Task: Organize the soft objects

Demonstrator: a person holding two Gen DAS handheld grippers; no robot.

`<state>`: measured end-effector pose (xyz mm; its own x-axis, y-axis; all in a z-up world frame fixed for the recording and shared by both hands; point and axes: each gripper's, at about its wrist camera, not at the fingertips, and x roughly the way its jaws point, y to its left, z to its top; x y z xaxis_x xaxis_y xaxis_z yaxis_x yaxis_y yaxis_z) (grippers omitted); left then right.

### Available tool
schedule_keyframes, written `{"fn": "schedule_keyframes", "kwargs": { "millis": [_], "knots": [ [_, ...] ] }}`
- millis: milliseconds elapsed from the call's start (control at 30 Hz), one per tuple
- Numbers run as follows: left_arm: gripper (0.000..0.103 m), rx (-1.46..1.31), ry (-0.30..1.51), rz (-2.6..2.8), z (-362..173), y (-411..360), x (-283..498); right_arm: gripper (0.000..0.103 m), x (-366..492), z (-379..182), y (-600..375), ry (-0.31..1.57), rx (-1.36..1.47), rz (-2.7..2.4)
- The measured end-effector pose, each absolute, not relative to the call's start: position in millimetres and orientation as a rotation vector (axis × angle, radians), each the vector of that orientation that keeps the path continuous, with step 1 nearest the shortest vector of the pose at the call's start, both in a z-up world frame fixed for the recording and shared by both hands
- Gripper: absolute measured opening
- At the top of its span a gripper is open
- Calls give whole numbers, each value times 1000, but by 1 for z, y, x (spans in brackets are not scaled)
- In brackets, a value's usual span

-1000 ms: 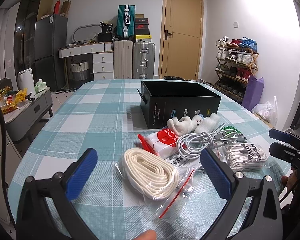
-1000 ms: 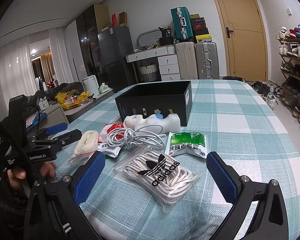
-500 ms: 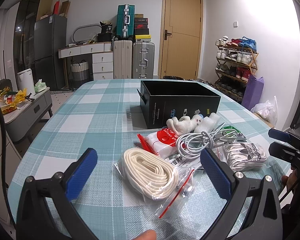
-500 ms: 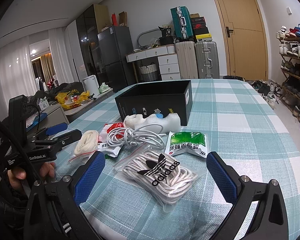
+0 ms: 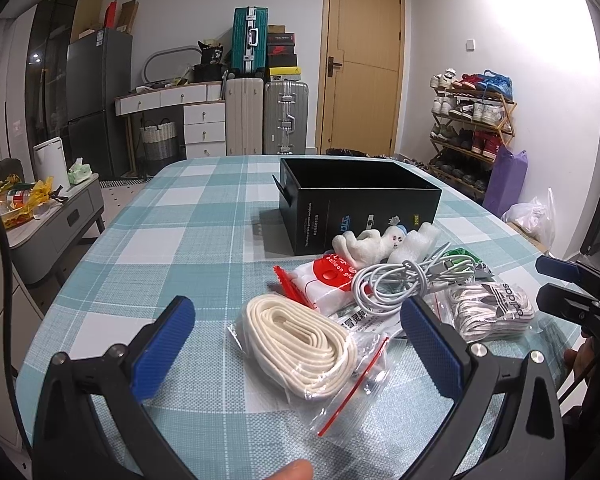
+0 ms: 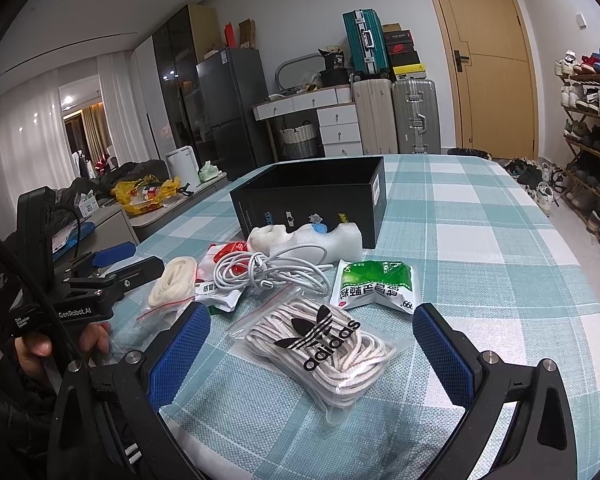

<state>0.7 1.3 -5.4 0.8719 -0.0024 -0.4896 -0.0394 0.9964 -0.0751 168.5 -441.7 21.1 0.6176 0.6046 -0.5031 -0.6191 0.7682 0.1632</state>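
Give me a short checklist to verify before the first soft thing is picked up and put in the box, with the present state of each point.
1. Left tongs open and empty: ok.
2. Right tongs open and empty: ok.
3. Box open on top, no lid: ok.
4. Box free inside: cannot tell, its floor is hidden.
5. Lace bag lies apart between the right tongs' fingers: ok.
6. Cable free of the other things: not ok; it lies across the red pack and the plush toy.
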Motion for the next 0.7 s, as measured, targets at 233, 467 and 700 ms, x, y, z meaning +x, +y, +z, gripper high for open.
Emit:
{"fn": "schedule_keyframes", "kwargs": {
  "millis": [233, 467, 700],
  "knots": [
    [103, -92, 528, 20, -8, 3, 2, 103, 171, 19, -440, 582, -36, 702],
    [103, -80, 552, 28, -8, 4, 7, 103, 171, 22, -438, 588, -57, 698],
    [103, -92, 557, 12, 1, 8, 10, 103, 173, 28, -436, 582, -78, 698]
  ]
}}
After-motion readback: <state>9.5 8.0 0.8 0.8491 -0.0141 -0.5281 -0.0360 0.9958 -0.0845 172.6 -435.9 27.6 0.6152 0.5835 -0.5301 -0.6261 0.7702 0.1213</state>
